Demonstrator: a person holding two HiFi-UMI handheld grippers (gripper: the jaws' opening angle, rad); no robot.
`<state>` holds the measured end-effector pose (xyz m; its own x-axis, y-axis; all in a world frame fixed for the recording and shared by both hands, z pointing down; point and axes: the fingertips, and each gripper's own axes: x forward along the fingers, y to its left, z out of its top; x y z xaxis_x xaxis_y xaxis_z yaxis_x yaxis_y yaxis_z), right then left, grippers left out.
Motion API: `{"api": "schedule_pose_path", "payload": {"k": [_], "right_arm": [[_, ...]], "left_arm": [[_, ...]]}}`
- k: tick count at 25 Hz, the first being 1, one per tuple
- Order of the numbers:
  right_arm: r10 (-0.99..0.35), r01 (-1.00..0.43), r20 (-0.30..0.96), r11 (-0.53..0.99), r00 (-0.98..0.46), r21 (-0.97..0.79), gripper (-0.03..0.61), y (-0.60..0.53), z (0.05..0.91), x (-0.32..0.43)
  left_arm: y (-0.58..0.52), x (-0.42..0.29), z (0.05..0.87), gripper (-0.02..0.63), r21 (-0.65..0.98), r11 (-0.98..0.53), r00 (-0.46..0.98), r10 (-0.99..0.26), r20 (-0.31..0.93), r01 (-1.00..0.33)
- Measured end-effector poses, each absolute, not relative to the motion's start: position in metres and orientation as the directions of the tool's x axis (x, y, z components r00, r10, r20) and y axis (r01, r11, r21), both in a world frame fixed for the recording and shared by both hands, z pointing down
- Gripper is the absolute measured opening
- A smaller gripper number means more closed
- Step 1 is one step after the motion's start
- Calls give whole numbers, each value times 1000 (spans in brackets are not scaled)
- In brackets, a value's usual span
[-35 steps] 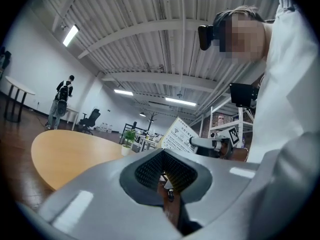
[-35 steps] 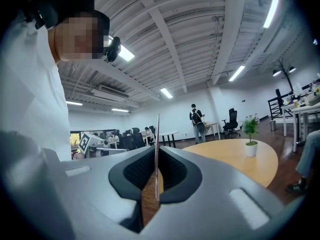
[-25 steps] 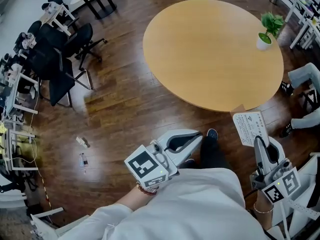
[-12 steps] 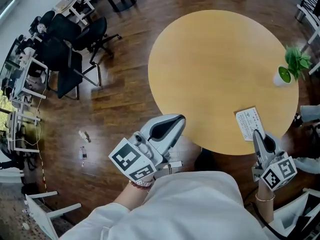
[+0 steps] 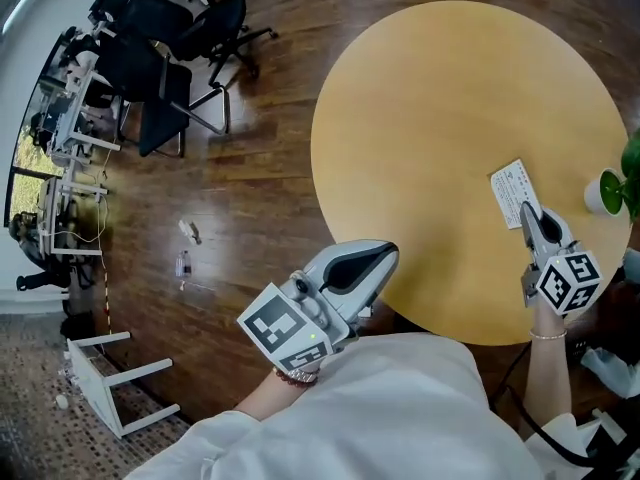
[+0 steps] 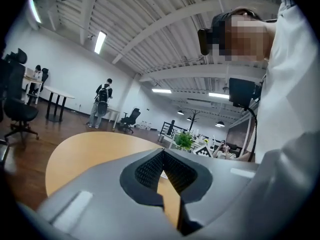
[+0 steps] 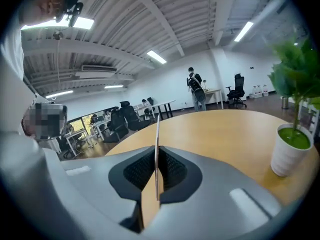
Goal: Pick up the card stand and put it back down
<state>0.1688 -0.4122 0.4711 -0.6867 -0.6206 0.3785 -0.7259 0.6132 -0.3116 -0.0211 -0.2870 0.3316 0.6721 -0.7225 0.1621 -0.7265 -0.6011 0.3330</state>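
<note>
Card stand (image 5: 512, 190) pinched in the right gripper (image 5: 526, 211) over the round table (image 5: 430, 118), right of frame; left gripper (image 5: 390, 255) closed, empty.

Place: an open-plan office.
Floor: dark wood boards (image 5: 240, 198) across a wide room.
Furniture: black swivel chairs (image 5: 190, 28), a white desk (image 6: 52, 93) by the far wall, a round meeting table (image 5: 440, 118).
Ceiling: bare beams, strip lights (image 6: 100, 40).
People: one standing figure (image 6: 103, 101) beyond the table's far edge.
</note>
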Motion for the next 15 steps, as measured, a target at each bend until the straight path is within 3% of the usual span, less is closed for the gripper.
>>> {"api": "schedule_pose_path", "payload": {"k": [10, 15], "right_arm": [[-608, -760, 462, 572, -646, -309, 20, -488, 549, 162], [-617, -759, 446, 575, -648, -306, 23, -497, 560, 159]], "left_arm": [[-322, -34, 365, 0, 361, -492, 589, -771, 243, -792], [-327, -36, 372, 0, 399, -482, 596, -766, 241, -780]]}}
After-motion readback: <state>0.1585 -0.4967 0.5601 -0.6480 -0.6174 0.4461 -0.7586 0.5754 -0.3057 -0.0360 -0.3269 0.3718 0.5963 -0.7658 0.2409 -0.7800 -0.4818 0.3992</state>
